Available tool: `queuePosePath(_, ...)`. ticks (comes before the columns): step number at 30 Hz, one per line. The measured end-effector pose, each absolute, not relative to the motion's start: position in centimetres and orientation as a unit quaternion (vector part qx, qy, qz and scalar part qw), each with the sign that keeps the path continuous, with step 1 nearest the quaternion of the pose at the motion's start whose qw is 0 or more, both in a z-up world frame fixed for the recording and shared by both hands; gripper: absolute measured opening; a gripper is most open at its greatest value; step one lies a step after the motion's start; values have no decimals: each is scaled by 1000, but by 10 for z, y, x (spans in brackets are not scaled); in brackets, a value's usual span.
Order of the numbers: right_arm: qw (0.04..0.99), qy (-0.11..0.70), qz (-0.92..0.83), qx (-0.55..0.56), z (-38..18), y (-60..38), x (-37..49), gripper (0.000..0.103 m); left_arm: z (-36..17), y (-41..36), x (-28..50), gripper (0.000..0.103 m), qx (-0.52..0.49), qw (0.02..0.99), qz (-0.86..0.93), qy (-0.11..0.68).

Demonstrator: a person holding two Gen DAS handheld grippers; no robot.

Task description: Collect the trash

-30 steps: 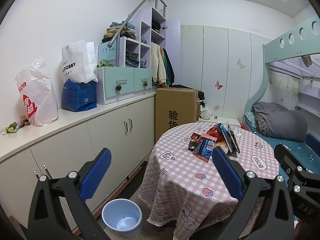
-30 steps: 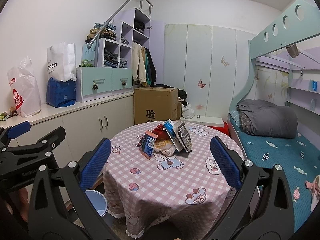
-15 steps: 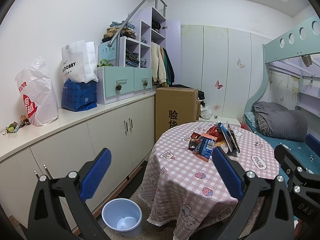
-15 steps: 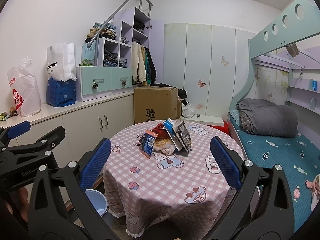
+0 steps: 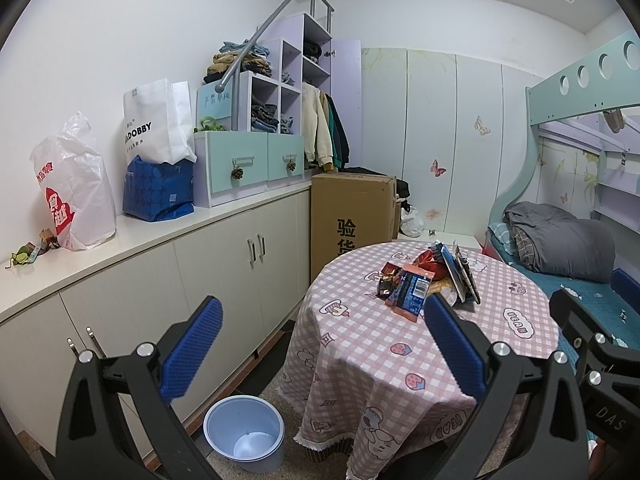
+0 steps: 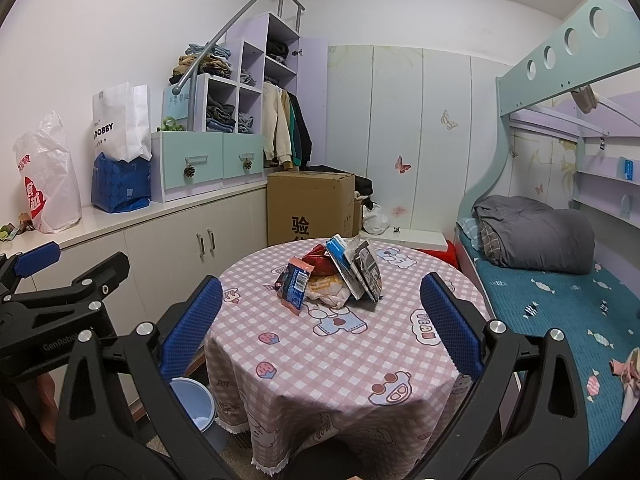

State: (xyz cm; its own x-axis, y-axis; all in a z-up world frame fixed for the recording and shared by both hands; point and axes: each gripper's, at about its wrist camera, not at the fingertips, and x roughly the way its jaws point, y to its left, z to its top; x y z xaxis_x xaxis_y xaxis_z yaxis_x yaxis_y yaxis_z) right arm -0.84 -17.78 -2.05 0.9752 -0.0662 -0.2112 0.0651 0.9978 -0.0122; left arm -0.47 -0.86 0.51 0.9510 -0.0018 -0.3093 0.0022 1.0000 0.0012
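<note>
A heap of snack wrappers and packets (image 5: 430, 280) lies on the round table with the pink checked cloth (image 5: 360, 344); in the right wrist view the heap (image 6: 332, 276) sits near the table's middle (image 6: 332, 360). A blue packet (image 6: 295, 286) leans at the heap's left. A light blue bin (image 5: 245, 432) stands on the floor left of the table, partly hidden in the right wrist view (image 6: 194, 406). My left gripper (image 5: 320, 344) is open and empty, short of the table. My right gripper (image 6: 320, 324) is open and empty, above the table's near edge.
White cabinets (image 5: 224, 264) run along the left wall with bags (image 5: 76, 188) on top. A cardboard box (image 5: 352, 212) stands behind the table. A bunk bed (image 6: 560, 280) with a grey quilt is on the right.
</note>
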Motion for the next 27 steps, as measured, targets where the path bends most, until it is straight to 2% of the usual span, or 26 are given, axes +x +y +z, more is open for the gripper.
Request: queuePosePath(27,994,109,-33,-3,-25,-178,-10,97,-5,-11,-3,99,1,987,-1,158)
